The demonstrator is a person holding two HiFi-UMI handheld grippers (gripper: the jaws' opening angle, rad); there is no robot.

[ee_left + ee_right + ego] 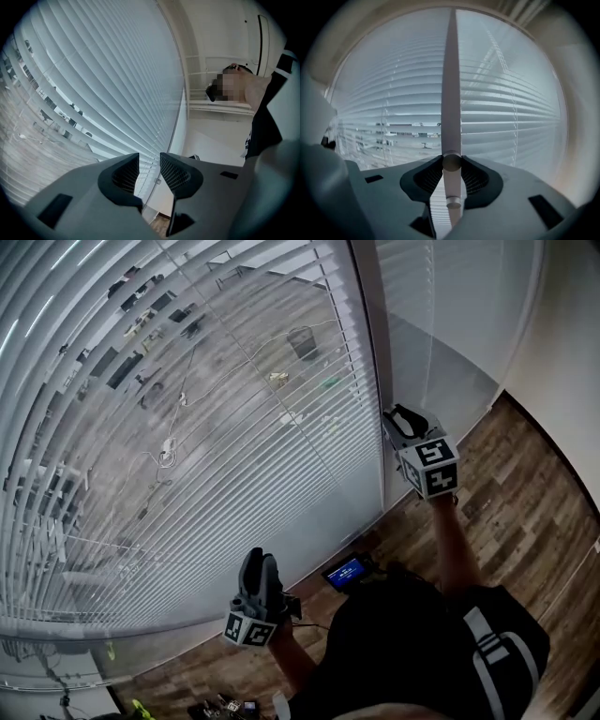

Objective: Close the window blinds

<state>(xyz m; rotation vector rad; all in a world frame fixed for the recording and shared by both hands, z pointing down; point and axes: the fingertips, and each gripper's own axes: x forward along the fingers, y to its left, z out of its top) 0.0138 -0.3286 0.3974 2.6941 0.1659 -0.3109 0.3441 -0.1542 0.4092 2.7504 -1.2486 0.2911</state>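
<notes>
Blinds (187, 427) hang across the big window in front of the person, with the slats tilted enough that the outside shows through them. Up by the right edge of the blinds, the right tongs (451, 174) are clamped on the white wand (451, 93) hanging in front of the slats. The rod is squeezed between both pads close to its bottom end. Lower down in front of the blinds, the left tongs (149, 169) are just a narrow bit apart with nothing in them, pointing up along the slats. A little gadget with a blue screen (347, 571) sits on the wood floor (534, 512) right at the foot of the blinds.
</notes>
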